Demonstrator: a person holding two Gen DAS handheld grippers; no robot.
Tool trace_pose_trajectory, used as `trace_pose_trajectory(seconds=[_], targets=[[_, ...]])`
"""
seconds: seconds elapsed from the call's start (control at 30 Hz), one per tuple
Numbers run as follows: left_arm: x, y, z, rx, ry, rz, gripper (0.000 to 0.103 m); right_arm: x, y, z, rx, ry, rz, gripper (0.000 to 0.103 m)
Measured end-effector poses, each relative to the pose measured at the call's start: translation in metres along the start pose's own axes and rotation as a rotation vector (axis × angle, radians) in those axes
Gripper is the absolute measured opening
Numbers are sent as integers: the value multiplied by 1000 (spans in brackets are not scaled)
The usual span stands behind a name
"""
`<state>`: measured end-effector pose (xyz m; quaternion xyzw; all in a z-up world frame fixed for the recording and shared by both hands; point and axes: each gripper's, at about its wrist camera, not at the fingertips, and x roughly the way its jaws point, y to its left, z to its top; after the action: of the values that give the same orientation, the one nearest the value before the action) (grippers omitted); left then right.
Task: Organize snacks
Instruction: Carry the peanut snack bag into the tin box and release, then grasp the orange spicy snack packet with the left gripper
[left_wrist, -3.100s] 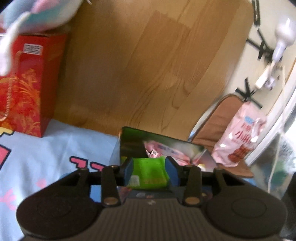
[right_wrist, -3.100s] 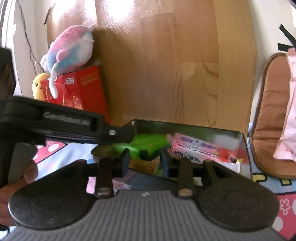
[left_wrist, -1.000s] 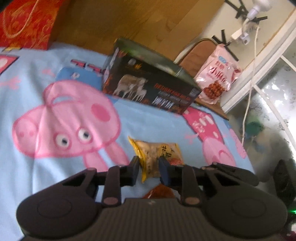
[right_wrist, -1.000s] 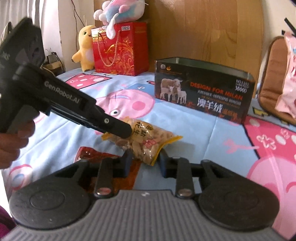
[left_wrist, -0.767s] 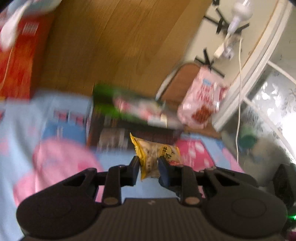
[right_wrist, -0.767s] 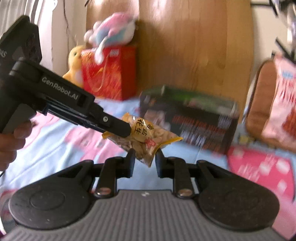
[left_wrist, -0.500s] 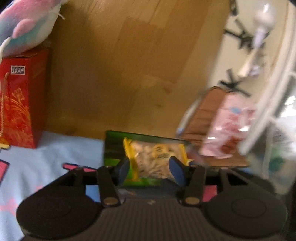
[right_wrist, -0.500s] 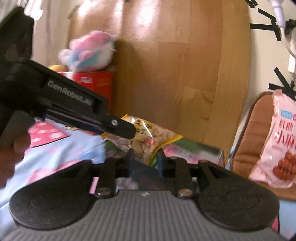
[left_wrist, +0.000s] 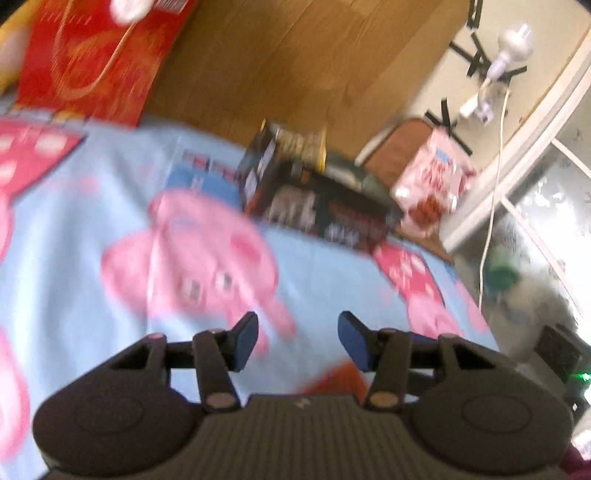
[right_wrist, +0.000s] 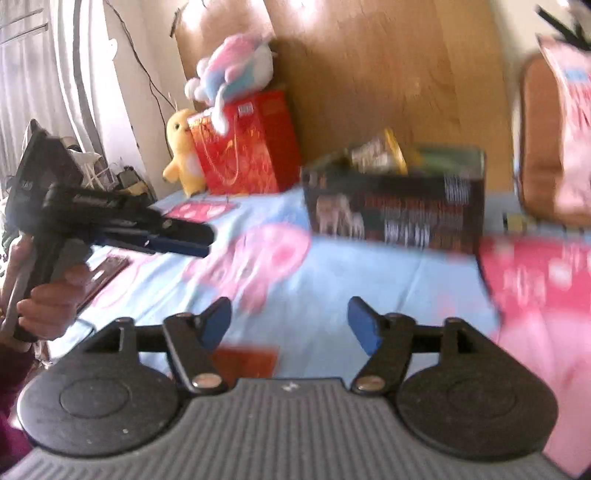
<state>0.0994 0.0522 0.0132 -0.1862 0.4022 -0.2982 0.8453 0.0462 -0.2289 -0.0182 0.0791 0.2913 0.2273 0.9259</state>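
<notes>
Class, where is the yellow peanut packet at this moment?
In the right wrist view, the yellow peanut packet sticks out of the dark box on the blue bedsheet, right of the red gift bag.

Wooden headboard (right_wrist: 369, 74) behind bed; curtained window (right_wrist: 37, 74) at left; cream wall (left_wrist: 443, 74).

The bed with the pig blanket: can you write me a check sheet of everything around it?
Surface: blue pig blanket, blurred.
Job's things: peanut bag sticking out of the dark tin; red packet near the right tool.
Clutter: red gift bag, plush toys on and beside it, pink bag on a brown chair.
Tools: left tool open, empty; right tool opening, empty.
Cables: white cord from a wall plug.
Surroundings: wood headboard, curtain.
</notes>
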Motion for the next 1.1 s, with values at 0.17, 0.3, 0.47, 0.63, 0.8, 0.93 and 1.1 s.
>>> trace_pose_trajectory(seconds=[0.17, 0.3, 0.47, 0.63, 0.8, 0.93, 1.1], targets=[[-14, 0, -29, -44, 24, -30, 49, -3, 21, -20, -55, 51, 24, 79], [-3, -4, -47, -71, 79, -58, 49, 4, 35, -30, -110, 89, 10, 79], [13, -18, -56, -69, 85, -81, 51, 11, 60, -45, -287, 66, -88, 77], [26, -29, -47, -30, 77, -40, 46, 15, 56, -41, -247, 51, -120, 73], [36, -29, -39, -31, 64, 18, 24, 15, 51, -40, -212, 29, -149, 62], [37, -28, -35, -21, 53, 26, 21, 16, 49, -38, -192, 14, -174, 56], [27, -30, -25, -7, 16, 23, 19, 24, 54, -36, -222, 2, -195, 45]])
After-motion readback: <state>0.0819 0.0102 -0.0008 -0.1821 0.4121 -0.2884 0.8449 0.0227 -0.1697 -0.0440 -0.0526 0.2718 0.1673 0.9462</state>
